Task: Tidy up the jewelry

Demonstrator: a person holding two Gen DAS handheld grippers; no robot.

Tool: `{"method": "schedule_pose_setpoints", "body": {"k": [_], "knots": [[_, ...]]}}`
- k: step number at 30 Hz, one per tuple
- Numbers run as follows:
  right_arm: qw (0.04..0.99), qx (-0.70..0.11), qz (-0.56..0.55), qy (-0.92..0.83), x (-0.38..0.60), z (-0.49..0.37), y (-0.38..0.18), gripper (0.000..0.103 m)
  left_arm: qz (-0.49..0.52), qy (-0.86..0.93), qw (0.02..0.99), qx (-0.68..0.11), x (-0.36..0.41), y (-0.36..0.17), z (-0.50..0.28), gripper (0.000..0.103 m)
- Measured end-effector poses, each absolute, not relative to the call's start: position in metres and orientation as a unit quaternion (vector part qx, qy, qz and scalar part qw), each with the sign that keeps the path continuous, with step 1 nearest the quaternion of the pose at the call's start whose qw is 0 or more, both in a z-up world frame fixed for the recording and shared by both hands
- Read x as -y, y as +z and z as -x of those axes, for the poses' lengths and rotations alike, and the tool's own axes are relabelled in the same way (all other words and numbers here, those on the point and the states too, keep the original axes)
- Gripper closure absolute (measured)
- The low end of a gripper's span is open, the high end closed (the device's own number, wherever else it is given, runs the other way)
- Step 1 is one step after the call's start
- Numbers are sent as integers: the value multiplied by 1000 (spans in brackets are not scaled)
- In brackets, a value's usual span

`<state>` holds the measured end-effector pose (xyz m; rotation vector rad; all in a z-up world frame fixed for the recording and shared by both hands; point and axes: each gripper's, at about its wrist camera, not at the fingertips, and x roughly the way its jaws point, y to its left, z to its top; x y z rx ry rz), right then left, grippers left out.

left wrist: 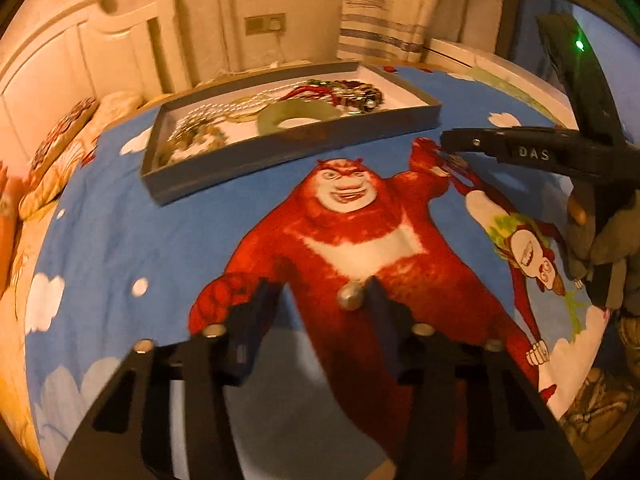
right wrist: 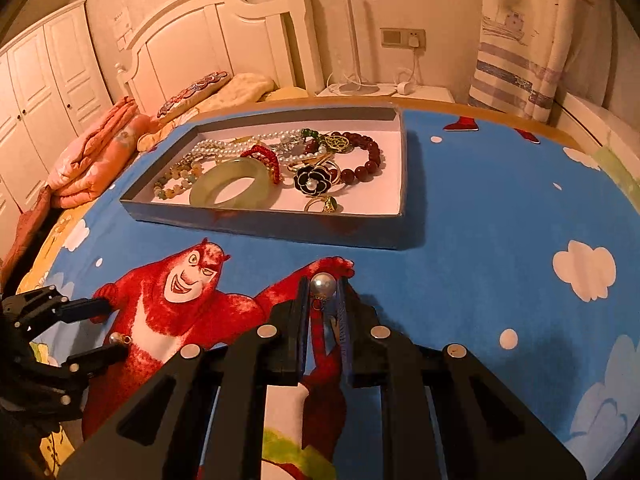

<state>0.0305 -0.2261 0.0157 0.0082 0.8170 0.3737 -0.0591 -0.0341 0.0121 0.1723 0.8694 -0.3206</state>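
Pearls are the job on both sides. On the left, the left gripper (left wrist: 320, 300) has one small round pearl earring (left wrist: 351, 297) between its fingers, touching only the right one, so the grip is not closed on it yet. In the middle, the grey box (right wrist: 280, 226) sits on the blue cartoon blanket (right wrist: 500, 216), holding a smooth green bangle (right wrist: 234, 182), shiny pearl strings and dark red beads. On the right, the right gripper (right wrist: 323, 294) pinches a bigger shiny pearl (right wrist: 323, 285) tight, likely to carry it to the box.
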Motion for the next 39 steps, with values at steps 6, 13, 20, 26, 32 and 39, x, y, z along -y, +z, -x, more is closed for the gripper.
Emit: {"method": "schedule_pose_setpoints", "body": {"k": [6,13,20,26,32,39], "knots": [[904,-379,-4,197,224,-26,20,89,-93,-201,890,-398,45,14,63,91],[911,-348,14,221,198,-33,33,89,-48,-147,921,-358,28,45,12,90],[912,-325,14,250,160,-61,43,89,1,-95,932,-348,17,57,-57,90],[909,-324,12,264,140,-82,40,84,49,-53,927,-367,-3,42,-80,57],[912,-322,-7,254,148,-77,38,63,52,-30,941,-332,-15,46,-64,21],[932,-303,0,197,153,-62,41,43,11,16,962,-274,-9,56,-44,3]]}}
